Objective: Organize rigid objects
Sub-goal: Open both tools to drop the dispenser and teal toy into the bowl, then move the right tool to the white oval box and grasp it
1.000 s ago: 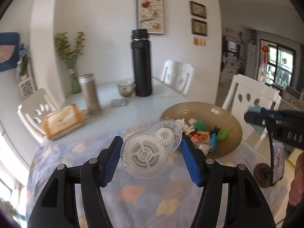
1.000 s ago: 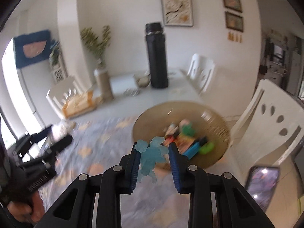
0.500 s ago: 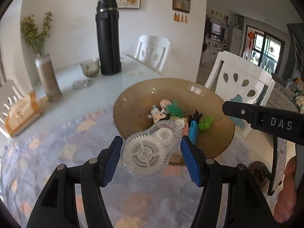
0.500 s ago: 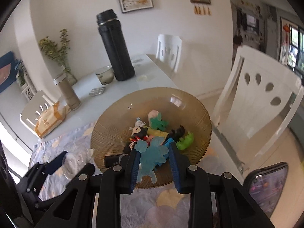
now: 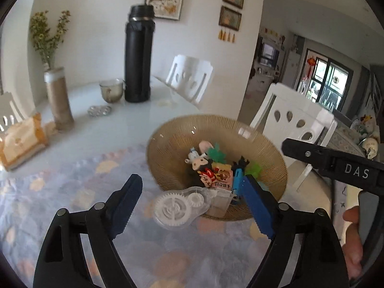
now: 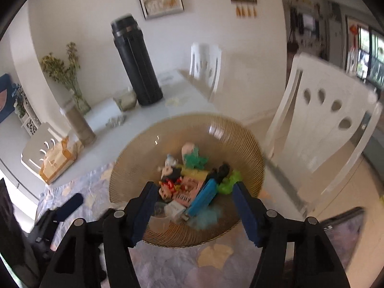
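A brown ribbed glass bowl (image 5: pixel 168 144) holds several small toys. My left gripper (image 5: pixel 192 206) is open over the bowl's near rim; the clear correction-tape dispenser (image 5: pixel 180 206) with white gears is free between its jaws, at the rim. My right gripper (image 6: pixel 194 211) is open above the bowl (image 6: pixel 134 165). The light blue toy figure (image 6: pixel 207 216) is loose, blurred, in the bowl's near part beside a blue bar-shaped toy (image 6: pixel 201 201). The right gripper's arm (image 5: pixel 336 163) shows at the right of the left wrist view.
A tall black flask (image 5: pixel 139 60), a small glass cup (image 5: pixel 111 93), a tan canister (image 5: pixel 58 98), a dried-flower vase and a tissue pack (image 5: pixel 21 141) stand on the white table. White chairs (image 6: pixel 324 124) stand right of the bowl. A floral cloth (image 5: pixel 72 192) covers the near table.
Both grippers have opened. The tape dispenser has left the left jaws and dropped at the bowl's rim. The blue figure has left the right jaws and dropped into the bowl.
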{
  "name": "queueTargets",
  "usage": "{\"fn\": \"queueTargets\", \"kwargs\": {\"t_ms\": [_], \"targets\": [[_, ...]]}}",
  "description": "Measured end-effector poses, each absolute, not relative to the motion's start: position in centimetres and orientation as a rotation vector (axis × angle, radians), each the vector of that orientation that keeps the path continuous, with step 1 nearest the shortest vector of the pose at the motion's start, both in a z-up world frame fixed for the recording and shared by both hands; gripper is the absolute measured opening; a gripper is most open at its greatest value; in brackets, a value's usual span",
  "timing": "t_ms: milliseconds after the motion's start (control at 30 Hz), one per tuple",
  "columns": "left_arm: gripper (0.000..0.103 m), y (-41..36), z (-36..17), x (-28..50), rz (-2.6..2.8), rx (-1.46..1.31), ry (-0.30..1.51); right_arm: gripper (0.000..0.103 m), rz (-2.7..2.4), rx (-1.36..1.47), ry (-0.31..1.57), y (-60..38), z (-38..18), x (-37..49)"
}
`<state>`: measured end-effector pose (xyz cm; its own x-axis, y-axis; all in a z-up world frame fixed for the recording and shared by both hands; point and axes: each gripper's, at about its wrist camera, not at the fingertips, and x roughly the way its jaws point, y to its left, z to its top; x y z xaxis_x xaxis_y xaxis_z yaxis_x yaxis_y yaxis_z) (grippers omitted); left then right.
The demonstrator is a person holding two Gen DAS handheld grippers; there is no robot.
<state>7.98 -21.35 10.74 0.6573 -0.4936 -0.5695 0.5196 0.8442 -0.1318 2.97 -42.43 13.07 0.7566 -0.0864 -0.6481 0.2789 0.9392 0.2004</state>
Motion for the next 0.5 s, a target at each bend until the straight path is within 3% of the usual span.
{"fn": "queueTargets", "kwargs": {"t_ms": [267,300,367,500], "targets": [[0.085,-10.9,17.5,1.2,-0.325,0.014,0.468,0.066,-0.057,0.259,0.612,-37.4,17.0,-1.4],[0.09,-10.2,17.6,0.5,-0.277,0.028,0.459,0.068,-0.028,0.251,0.609,-36.1,17.0,-2.0],[0.096,-8.7,16.9,-1.4,-0.184,0.051,0.455,0.082,0.029,0.238,0.62,-34.0,16.3,-2.7],[0.097,-6.7,13.3,-4.0,-0.128,0.067,0.492,0.083,0.106,0.179,0.692,-29.4,12.9,-3.3]]}}
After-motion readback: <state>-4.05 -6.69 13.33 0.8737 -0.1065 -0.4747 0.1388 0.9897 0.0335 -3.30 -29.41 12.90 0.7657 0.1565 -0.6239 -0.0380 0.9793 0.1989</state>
